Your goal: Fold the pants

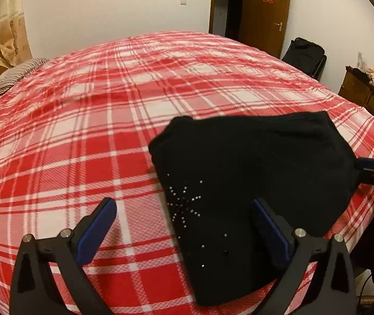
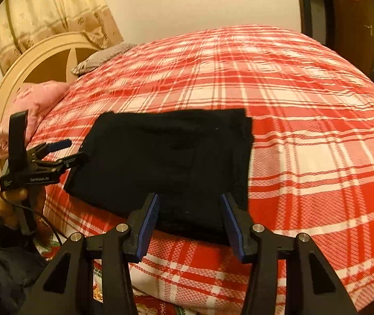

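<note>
The black pants (image 1: 252,162) lie folded into a compact rectangle on the red plaid bedspread (image 1: 81,136), near the bed's front edge. A starburst of small studs shows on their near left corner. My left gripper (image 1: 184,206) is open; its right finger hangs over the pants and its left finger over the bedspread. My right gripper (image 1: 360,170) shows at the pants' right side. In the right wrist view the pants (image 2: 173,152) lie flat, and my right gripper (image 2: 189,202) is open above their near edge, with nothing pinched. My left gripper (image 2: 77,149) stands open at their left edge.
A person's hand (image 2: 10,199) holds the left gripper, with a cable trailing down. A striped pillow (image 1: 16,76), a pink pillow (image 2: 37,99) and a round headboard (image 2: 29,63) lie at the bed's head. A door (image 1: 263,10), black bag (image 1: 305,55) and wooden dresser (image 1: 365,94) stand beyond.
</note>
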`<state>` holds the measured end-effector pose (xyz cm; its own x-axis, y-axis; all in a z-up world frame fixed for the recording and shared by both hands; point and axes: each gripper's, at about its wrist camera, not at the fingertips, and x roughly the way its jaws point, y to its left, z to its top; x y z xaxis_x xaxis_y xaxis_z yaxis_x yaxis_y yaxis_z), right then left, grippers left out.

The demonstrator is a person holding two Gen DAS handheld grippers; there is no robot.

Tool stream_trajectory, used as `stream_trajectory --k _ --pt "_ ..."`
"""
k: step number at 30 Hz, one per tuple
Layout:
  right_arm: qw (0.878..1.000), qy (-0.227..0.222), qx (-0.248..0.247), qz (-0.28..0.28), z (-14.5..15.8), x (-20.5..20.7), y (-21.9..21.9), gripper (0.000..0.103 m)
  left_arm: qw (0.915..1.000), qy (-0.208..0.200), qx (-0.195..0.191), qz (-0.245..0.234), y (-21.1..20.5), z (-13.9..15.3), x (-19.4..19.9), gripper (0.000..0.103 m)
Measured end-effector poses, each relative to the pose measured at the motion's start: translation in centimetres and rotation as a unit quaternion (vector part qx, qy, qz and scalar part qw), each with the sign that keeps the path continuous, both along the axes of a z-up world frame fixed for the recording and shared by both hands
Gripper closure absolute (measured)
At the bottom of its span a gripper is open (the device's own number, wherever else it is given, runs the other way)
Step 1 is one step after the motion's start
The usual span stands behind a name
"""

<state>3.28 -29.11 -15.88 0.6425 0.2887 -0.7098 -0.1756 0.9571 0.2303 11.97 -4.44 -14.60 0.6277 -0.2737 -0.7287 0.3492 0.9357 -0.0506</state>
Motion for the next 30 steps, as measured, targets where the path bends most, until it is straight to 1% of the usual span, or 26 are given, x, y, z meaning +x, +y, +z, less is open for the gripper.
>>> stream_trajectory --k 2,5,7,8,11,15,18,21,22,26,30 --pt "1.000 -0.007 -0.001 -0.014 0.6 -0.1 -0.5 0.052 1.0000 -0.001 -0.006 0.002 0.2 0.1 0.2 0.000" --pt "0.999 -0.015 0.011 -0.034 1.2 0.3 -1.4 0.051 0.9999 0.000 -0.012 0.005 0.4 0.2 0.3 0.000" --pt "0.998 -0.020 0.028 -0.046 1.3 1.1 -2.0 0.046 0.9999 -0.001 -0.013 0.006 0.3 0.1 0.5 0.000" --pt "0.998 -0.020 0.035 -0.052 1.2 1.6 -2.2 0.046 0.9999 -0.001 -0.013 0.005 0.2 0.0 0.6 0.000" --pt "0.996 -0.009 0.049 -0.067 0.7 3.0 -2.5 0.046 1.0000 0.002 -0.002 0.009 -0.1 -0.4 1.1 0.000" --pt "0.995 0.005 0.055 -0.077 -0.2 4.6 -2.5 0.046 0.9999 0.007 -0.009 0.009 -0.1 -0.7 1.5 0.000" --pt "0.993 0.027 0.069 -0.092 -1.6 5.6 -3.2 0.046 0.9999 0.010 -0.008 0.005 -0.4 -0.9 1.8 0.000" --pt "0.991 0.043 0.085 -0.099 -3.0 5.9 -3.8 0.046 0.9997 0.017 -0.015 0.000 -0.6 -1.3 2.1 0.000" --pt "0.990 0.042 0.095 -0.098 -3.3 5.9 -4.1 0.046 0.9996 0.021 -0.019 -0.001 -0.6 -1.4 2.3 0.000" --pt "0.989 0.037 0.105 -0.096 -3.4 6.1 -4.0 0.046 0.9987 0.032 -0.040 -0.002 -0.6 -1.9 2.7 0.000" --pt "0.991 0.032 0.092 -0.092 -3.4 6.1 -3.6 0.046 0.9989 0.028 -0.038 -0.004 -0.9 -1.9 2.7 0.000"
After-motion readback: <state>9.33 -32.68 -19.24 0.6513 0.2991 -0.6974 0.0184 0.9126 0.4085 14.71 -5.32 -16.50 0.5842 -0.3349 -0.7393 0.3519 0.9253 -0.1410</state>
